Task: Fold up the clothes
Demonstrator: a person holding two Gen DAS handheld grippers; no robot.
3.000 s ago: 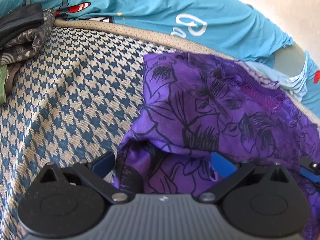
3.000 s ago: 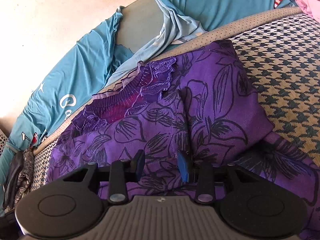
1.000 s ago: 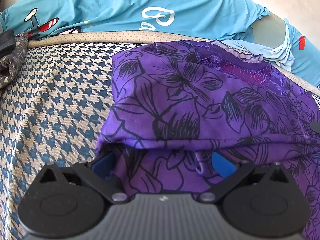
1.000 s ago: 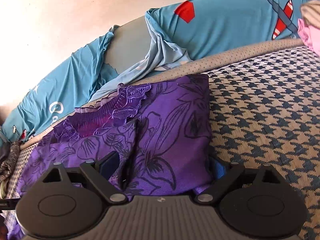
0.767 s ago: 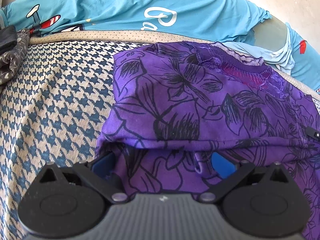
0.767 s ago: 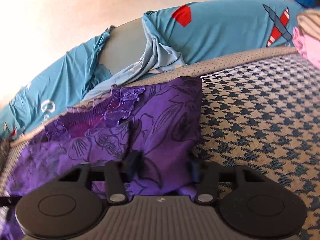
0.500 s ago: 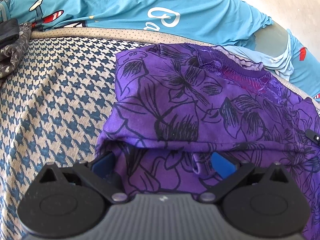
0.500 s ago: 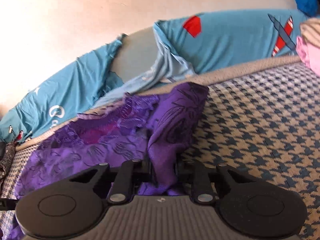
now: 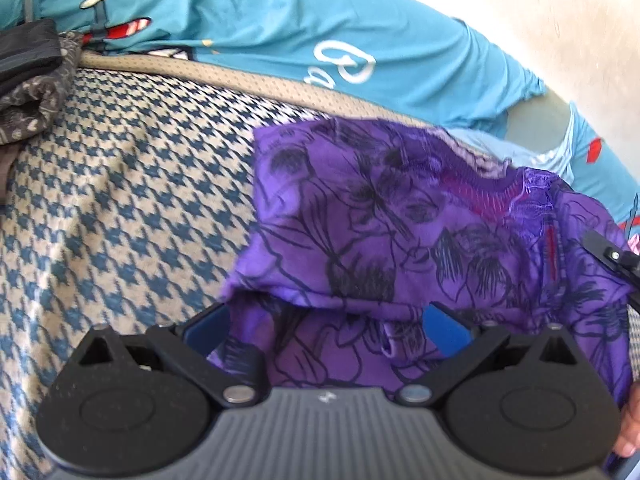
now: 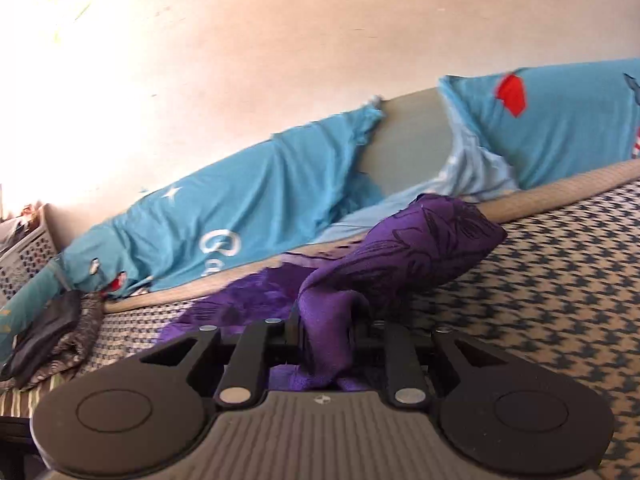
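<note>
A purple garment (image 9: 400,220) with black flower outlines and a lace neckline lies partly folded on the houndstooth bed cover (image 9: 120,200). My left gripper (image 9: 326,326) stands open at the garment's near edge, blue pads wide apart, with cloth lying loose between them. My right gripper (image 10: 326,332) is shut on a bunched right-hand part of the purple garment (image 10: 420,248), which rises off the houndstooth cover (image 10: 560,280) as a raised fold. Part of the right gripper (image 9: 608,256) shows at the left wrist view's right edge, with a person's fingertip (image 9: 628,432) below it.
A teal printed sheet (image 9: 240,28) runs along the bed's far edge against a pale wall (image 10: 280,60). Dark folded clothes (image 9: 28,64) sit at the far left of the bed. A perforated basket (image 10: 24,256) stands beyond them.
My right gripper went from open around the garment's right side to shut on it and has lifted that part up. The left gripper stayed open at the near edge.
</note>
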